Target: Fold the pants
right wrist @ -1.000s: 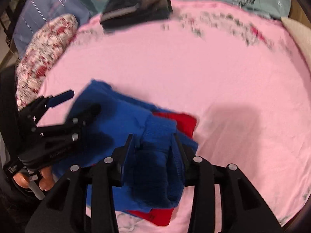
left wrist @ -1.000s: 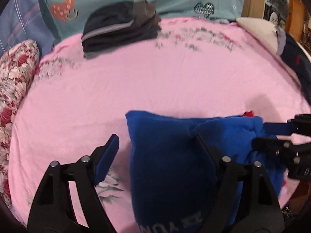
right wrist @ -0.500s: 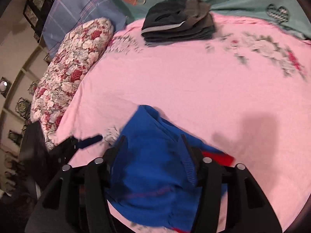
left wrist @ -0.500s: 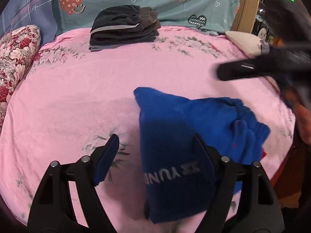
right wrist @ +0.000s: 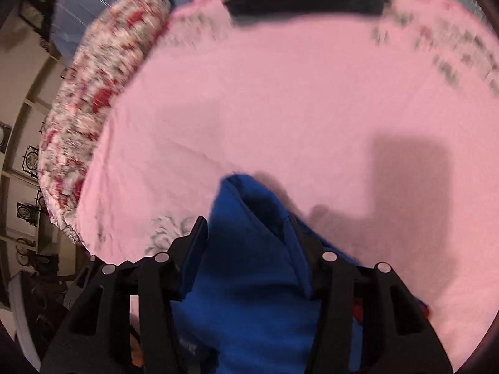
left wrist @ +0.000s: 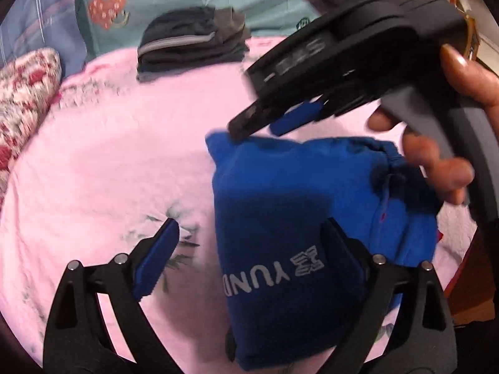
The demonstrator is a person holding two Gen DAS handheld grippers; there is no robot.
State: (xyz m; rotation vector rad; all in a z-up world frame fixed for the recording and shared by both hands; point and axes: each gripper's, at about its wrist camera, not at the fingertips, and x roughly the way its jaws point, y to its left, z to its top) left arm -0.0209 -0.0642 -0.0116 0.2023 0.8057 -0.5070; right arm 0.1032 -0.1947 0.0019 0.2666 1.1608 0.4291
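— Where are the pants (left wrist: 299,224) just now?

— Folded into a thick blue bundle near the front right corner of the bed (left wrist: 124,143), on the pink sheet. Going from the left: the left gripper (left wrist: 249,249) hangs over the bundle's near end with its fingers spread wide. One finger (left wrist: 156,255) is out over bare sheet, the other (left wrist: 343,249) over the cloth by the white lettering. It grips nothing.

— And the right one?

— The right gripper (left wrist: 268,121) comes in from above on the right side, its tips at the far left corner of the bundle, touching or nearly so. From its own camera the fingers (right wrist: 196,249) sit partly open with blue cloth between them (right wrist: 249,249); I can't tell whether they pinch it or only straddle it.

— Which way does the bundle run?

— Its long side runs away from the left gripper toward the head of the bed, where a dark stack of clothes (left wrist: 190,46) lies. The waistband end bunches to the right. I'd say the right hand is nearer the far corner, so any last tuck or lift there falls to it.
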